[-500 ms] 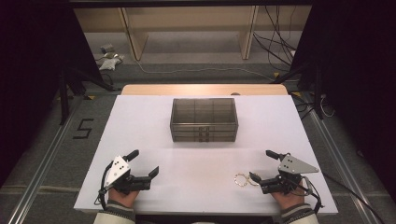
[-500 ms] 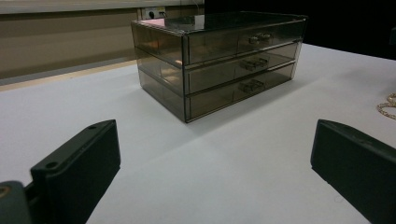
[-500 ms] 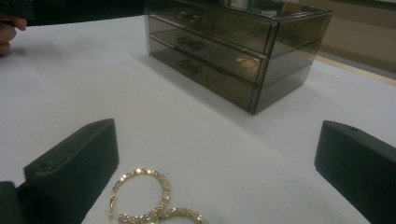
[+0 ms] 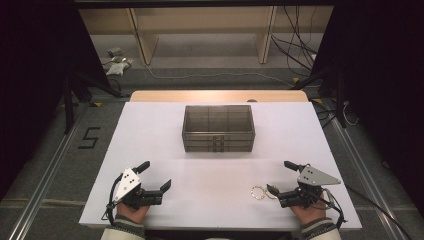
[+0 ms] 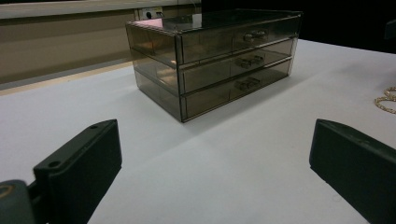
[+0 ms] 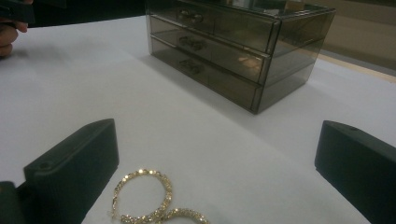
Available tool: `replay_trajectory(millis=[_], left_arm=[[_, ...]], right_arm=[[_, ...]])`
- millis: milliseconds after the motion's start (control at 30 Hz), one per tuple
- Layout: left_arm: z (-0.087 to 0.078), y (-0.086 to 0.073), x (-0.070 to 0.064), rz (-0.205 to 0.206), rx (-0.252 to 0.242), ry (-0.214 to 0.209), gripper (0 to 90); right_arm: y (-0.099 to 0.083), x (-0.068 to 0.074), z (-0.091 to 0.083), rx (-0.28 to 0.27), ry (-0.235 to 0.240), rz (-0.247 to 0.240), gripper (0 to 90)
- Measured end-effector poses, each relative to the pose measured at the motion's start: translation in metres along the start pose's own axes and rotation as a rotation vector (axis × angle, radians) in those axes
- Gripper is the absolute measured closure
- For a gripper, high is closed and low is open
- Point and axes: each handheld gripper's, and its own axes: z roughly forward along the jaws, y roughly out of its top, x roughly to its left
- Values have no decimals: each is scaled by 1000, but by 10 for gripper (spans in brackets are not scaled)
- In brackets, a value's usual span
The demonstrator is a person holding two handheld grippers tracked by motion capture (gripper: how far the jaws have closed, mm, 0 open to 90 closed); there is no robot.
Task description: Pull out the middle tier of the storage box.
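A smoky see-through box of three drawers stands at the middle of the white table, all drawers closed. A gold chain lies coiled on the table near the front right. My right gripper rests just right of it, open, with its jaws on either side of the chain's near end and nothing held. At the front left my left gripper is open and empty. In the left gripper view the box lies ahead and the chain is at the right edge. The right gripper view shows the box ahead.
A wooden strip borders the table's far edge. Beyond it on the floor stand wooden frame legs, with cables to the right. A "5" mark is on the floor at left. The other hand shows top left in the right gripper view.
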Motion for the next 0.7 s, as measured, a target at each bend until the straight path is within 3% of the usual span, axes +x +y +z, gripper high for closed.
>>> replay_trajectory(millis=[467, 600, 700], left_arm=[[1, 0, 0, -2, 4, 1, 28], [1, 0, -1, 4, 6, 3, 29], [1, 0, -1, 1, 8, 5, 29]], right_arm=[[6, 0, 3, 10, -4, 23, 6], [18, 4, 7, 19, 12, 10, 9], [29, 8, 9, 26, 53, 13, 10]])
